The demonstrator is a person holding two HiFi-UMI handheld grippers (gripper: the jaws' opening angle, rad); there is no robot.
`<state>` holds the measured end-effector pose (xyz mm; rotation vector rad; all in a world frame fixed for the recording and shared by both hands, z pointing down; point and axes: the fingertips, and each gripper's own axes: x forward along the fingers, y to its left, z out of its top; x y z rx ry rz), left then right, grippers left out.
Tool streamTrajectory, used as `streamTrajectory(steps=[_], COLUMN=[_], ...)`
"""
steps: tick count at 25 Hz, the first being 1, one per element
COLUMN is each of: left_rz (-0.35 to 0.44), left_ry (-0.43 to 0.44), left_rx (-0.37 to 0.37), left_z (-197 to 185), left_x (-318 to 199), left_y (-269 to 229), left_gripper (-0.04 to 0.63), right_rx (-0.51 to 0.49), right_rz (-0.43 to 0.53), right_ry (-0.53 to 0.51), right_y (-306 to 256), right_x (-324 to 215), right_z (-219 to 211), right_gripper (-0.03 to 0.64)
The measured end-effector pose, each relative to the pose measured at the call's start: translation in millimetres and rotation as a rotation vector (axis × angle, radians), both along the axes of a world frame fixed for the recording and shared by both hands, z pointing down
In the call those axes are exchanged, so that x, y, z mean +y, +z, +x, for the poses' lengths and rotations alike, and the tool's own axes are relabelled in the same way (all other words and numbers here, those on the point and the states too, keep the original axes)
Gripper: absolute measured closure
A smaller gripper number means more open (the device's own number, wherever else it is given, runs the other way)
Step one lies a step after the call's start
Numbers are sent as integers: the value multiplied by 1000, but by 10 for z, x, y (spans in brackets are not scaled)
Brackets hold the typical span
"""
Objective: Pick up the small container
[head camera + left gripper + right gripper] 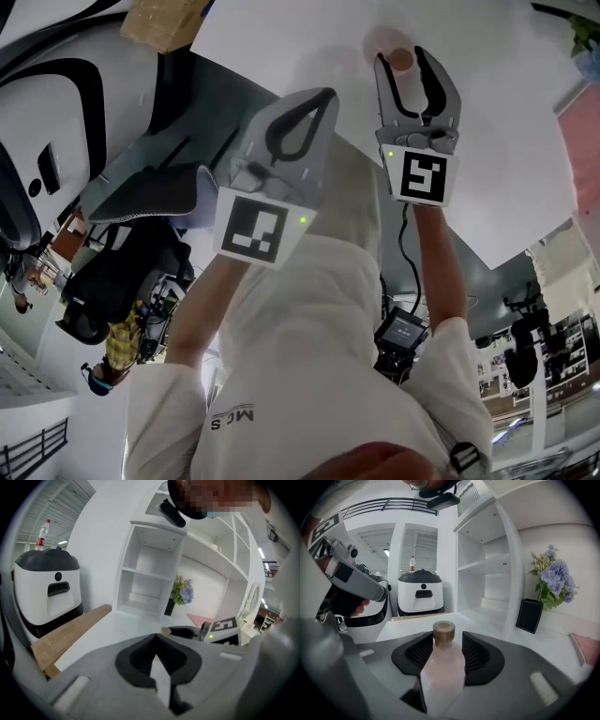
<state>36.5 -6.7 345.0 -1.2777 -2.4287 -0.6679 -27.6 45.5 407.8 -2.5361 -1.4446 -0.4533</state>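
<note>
The small container (401, 59) is a pale pink bottle with a brown cap, standing upright on the white table (281, 47). My right gripper (403, 54) is open, with one jaw on each side of the container and gaps showing at the cap. In the right gripper view the container (443, 667) fills the space between the ribbed black pads (476, 651). My left gripper (328, 94) hovers to the left of it, shut and empty, its tips meeting (157, 637). From the left gripper view the brown cap (165, 631) shows beside the right gripper's jaw.
A wooden board (164, 23) lies at the table's left edge. A white shelf unit (487, 559) stands at the far side, with a black vase of flowers (534, 606) beside it. A white-and-black machine (47, 592) stands beyond the table. A pink flat item (586, 648) lies at the right.
</note>
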Motion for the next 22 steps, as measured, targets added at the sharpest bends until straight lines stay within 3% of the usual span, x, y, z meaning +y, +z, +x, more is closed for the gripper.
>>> streamTrajectory(steps=[4,16,22], left_rz=[3,-25,-55], left_ry=[17,23,29], left_rx=[6,0,6], left_z=[-42,-64,-108], left_x=[58,5,-56], left_y=[103,-2,-231], left_gripper=[595,595,595], right_rx=[50,32,31], right_rz=[-16,31,20], right_ry=[-18,-47,-76], right_y=[27,41,-276], right_x=[26,-62,-201], right_z=[31,-10,-82], right_gripper=[477,480,480])
